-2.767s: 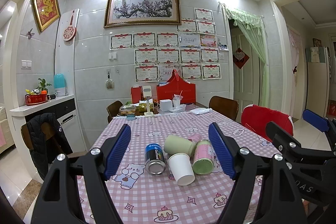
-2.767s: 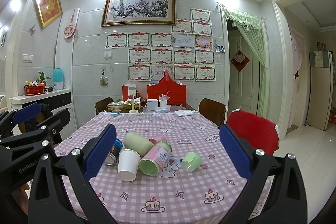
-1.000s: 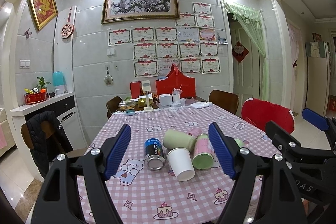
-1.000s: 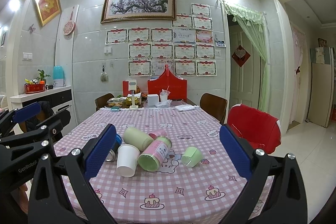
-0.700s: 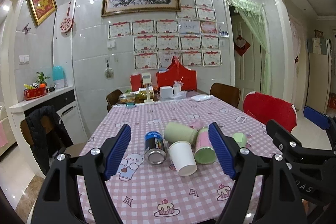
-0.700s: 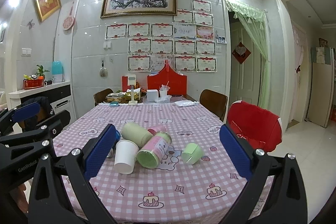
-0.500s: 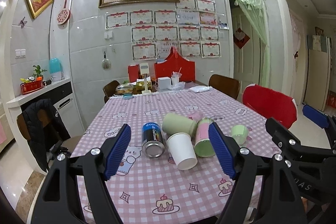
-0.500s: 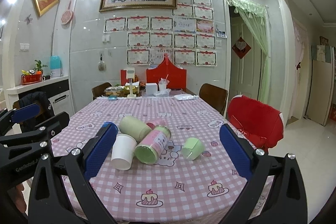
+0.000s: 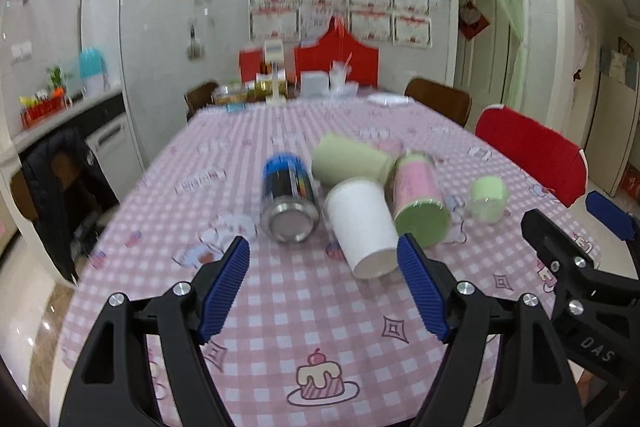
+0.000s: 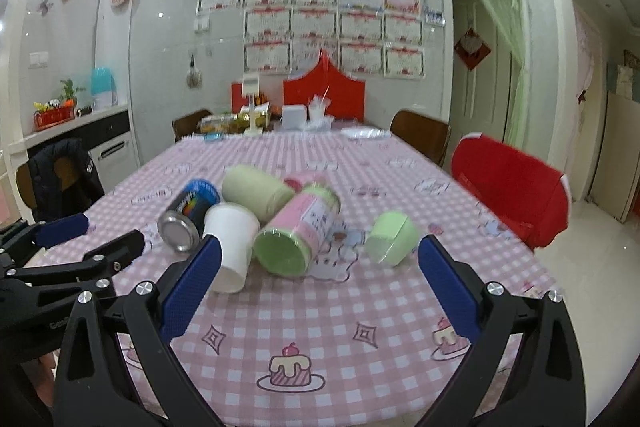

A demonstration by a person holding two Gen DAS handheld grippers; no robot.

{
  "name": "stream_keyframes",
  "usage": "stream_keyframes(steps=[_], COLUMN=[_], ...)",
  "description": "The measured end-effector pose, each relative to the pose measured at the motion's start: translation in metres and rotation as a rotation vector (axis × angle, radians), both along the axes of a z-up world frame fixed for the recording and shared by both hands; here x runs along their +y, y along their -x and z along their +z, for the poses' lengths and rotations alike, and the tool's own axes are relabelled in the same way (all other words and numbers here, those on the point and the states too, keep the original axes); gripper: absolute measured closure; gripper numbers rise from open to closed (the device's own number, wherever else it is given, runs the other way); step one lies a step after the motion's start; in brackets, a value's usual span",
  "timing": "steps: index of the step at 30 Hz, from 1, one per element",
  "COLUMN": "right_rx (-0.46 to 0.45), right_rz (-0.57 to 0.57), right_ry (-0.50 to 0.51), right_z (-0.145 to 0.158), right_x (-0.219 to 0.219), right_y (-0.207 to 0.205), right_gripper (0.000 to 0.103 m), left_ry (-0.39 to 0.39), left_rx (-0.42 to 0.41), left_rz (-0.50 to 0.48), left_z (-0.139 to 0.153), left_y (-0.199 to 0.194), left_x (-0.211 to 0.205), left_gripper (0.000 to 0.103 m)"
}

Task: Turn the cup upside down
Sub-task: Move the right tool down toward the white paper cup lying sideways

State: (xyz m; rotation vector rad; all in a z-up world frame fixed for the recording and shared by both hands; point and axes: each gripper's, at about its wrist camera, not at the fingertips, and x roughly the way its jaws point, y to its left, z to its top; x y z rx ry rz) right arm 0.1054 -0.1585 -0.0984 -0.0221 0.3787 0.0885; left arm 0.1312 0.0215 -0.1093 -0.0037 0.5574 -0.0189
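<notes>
Left wrist view: the left gripper is held wide open above the near part of a table covered in pink check cloth, and nothing is gripped between its blue pads. Ahead of it a cluster of things lies on the cloth. A white paper cup is seen on its side, its open mouth turned toward the camera and its rim close to the right pad. Just to its left a can lies with its metal end facing the camera, touching or nearly touching the cup. Behind both, a green cup lies on its side. To the right of the white cup a pink jar with a green lid lies down too, and a small green cup is set apart further right. The frame is somewhat blurred.

Right wrist view: the right gripper is likewise spread wide and empty, held over the near edge of the table. The white cup is seen just beyond its left pad, the jar beside it, and the small green cup lies on its side nearer the right pad. A red chair stands at the table's right side.
</notes>
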Motion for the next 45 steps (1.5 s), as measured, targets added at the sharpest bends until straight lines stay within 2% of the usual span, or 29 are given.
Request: stream_keyframes(steps=[8,14,27,31,33,39,45], right_rx=[0.056,0.091,0.187,0.213,0.217,0.215,0.209], right_rz=[-0.022,-0.041,-0.055,-0.047,-0.045,-0.043,-0.017], right_ry=[-0.055,-0.080,-0.122,-0.131,-0.128,-0.115,-0.112], right_z=[-0.015,-0.024,-0.051,-0.056,-0.057,-0.054,-0.048], right_x=[-0.016,-0.027,-0.041,-0.040,-0.040,-0.035,-0.025], right_y=[-0.022,-0.037,-0.074,-0.079,-0.080,-0.073,-0.058], right_gripper=[0.008,0.008,0.008,0.008,0.008,0.008,0.008], left_ry=[0.046,0.043,0.012,0.015,0.016,0.016,0.020], left_rx=[0.090,0.151,0.256,0.274,0.283,0.286,0.291], left_rz=[-0.048,-0.083,-0.072,-0.075,-0.084,-0.086,-0.112], left_z=[-0.025,-0.041,-0.067,-0.070,-0.072,-0.070,-0.067], left_y=[-0.031,-0.060,-0.109,-0.113,-0.112,-0.102,-0.067], left_x=[-0.007,-0.026,-0.047,-0.044,-0.042,-0.033,-0.023], left_gripper=[0.028,0.028,0.028,0.030,0.040,0.042,0.043])
